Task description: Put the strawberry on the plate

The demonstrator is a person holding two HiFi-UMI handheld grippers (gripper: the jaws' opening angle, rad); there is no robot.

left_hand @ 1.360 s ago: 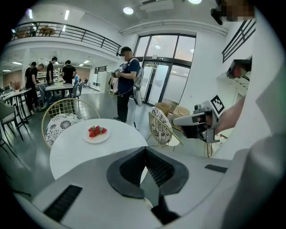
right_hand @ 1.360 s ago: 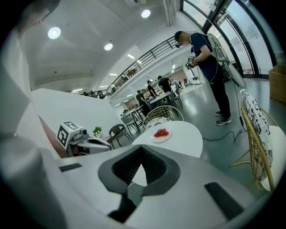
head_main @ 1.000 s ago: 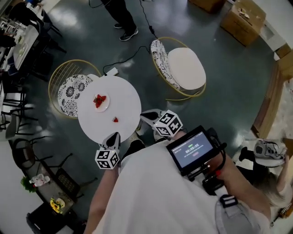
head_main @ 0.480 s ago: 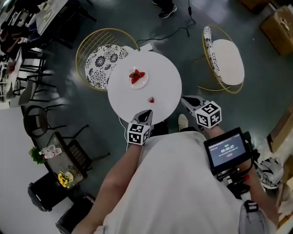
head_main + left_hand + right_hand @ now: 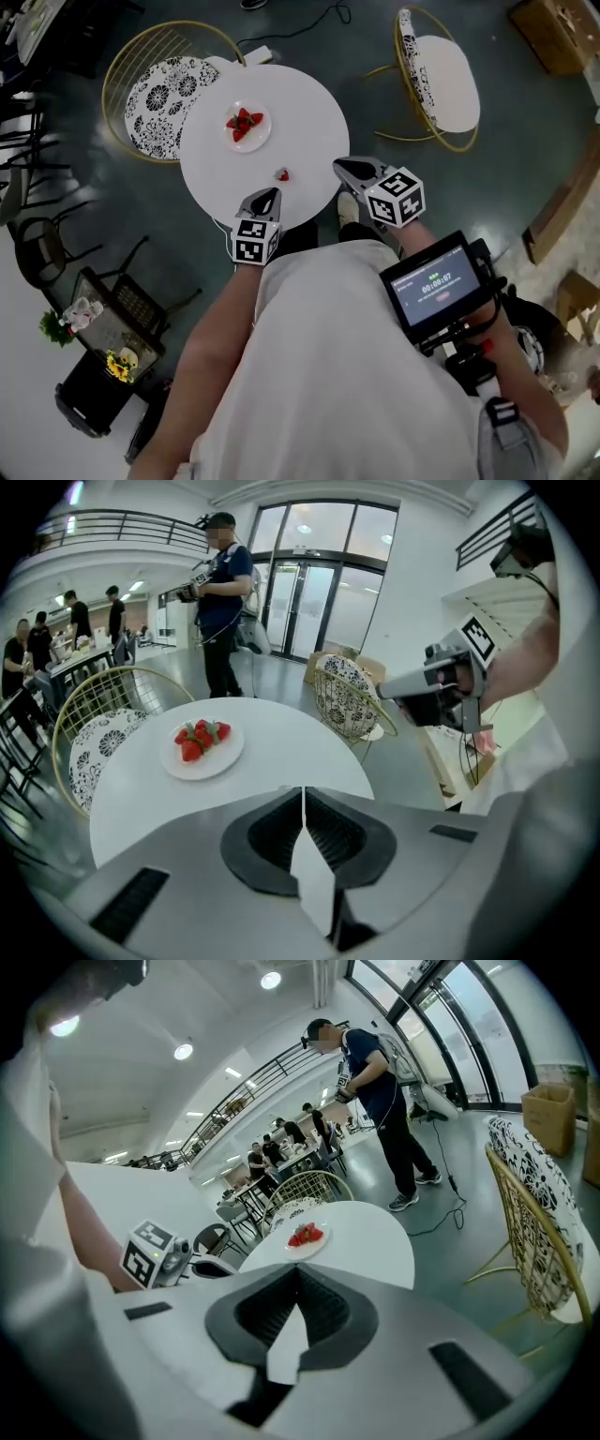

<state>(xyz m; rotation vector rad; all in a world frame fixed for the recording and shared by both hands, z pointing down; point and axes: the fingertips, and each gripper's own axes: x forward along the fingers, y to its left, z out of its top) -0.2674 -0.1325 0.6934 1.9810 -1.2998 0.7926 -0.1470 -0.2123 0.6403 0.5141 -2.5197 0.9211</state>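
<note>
White round table sits upper centre of the head view, w/ a small plate toward its upper left, already carrying a few red berries. The loose strawberry lies on bare tabletop below-right of the plate, apart from it and nearer the table's lower edge. Our left gripper hovers at that lower rim, just below-left of the strawberry, not touching it; fingers pressed together, nothing btwn them. Our right gripper is off the table's right edge, fingers likewise together, empty. Neither gripper view shows the loose strawberry, prob. blocked by the gripper bodies.

Risks as we judge them: going in w/ fingers together would nudge the strawberry instead of taking it, and it may roll twd the rim & off, so we must spread them first. Squeeze too hard and the fruit bruises; too light and it drops en route. At the plate, a low approach could knock the berries already there or shove the plate itself.
</note>
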